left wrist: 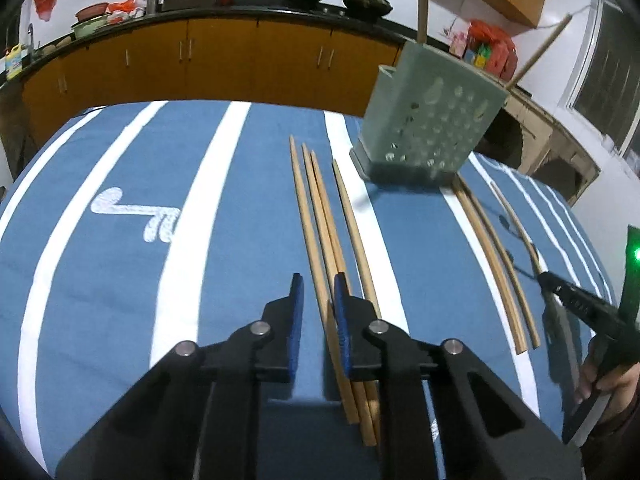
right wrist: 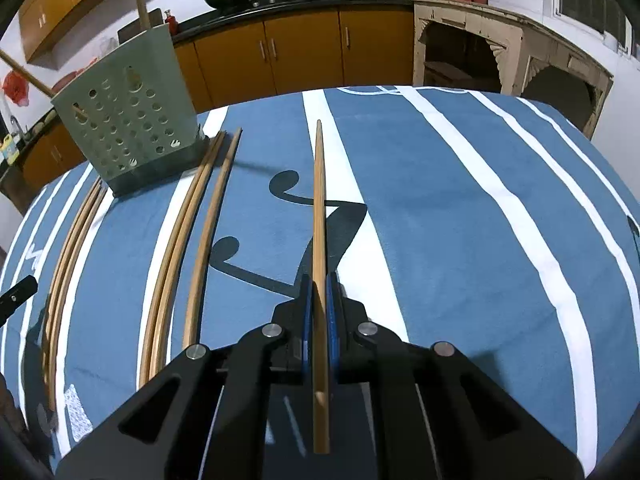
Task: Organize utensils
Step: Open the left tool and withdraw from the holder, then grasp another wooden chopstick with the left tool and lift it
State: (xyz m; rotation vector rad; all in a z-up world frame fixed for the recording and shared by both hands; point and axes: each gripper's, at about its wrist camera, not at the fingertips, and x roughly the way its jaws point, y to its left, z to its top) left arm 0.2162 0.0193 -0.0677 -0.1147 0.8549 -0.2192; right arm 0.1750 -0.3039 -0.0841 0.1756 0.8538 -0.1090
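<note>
The right gripper is clamped on one chopstick, which points toward the far edge of the table above its blue striped cloth. The left gripper hangs with its jaws partly apart and nothing between them, over a loose group of chopsticks lying on the cloth. The perforated green utensil holder stands near the far edge with two sticks in it, and more chopsticks lie between it and the near edge.
</note>
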